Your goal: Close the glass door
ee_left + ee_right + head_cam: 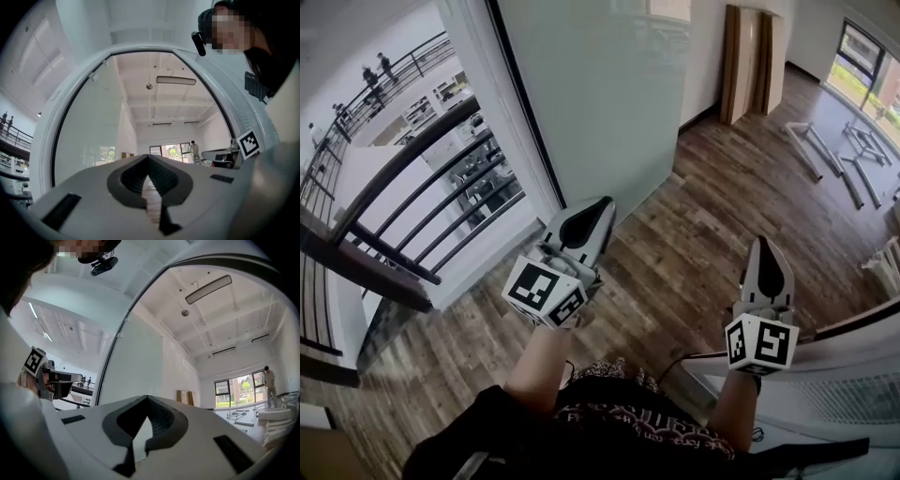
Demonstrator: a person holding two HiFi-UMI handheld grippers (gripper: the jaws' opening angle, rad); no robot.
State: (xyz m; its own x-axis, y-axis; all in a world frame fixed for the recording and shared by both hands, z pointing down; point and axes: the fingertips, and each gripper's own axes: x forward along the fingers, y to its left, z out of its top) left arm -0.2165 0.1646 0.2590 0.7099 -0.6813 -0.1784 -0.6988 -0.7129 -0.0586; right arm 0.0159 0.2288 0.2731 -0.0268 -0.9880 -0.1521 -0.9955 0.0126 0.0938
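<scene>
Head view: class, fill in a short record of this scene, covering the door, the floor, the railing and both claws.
Door: tall frosted glass door with black edge, upright ahead
Floor: brown wooden plank floor
Railing: dark metal railing, at left
Left claw: shut, empty, pointing towards the door
Right claw: shut, empty

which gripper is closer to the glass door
Left. The left gripper sits close to the bottom edge of the glass door, pointing at it. The right gripper is off to the right over the floor, well clear of the door.
</scene>
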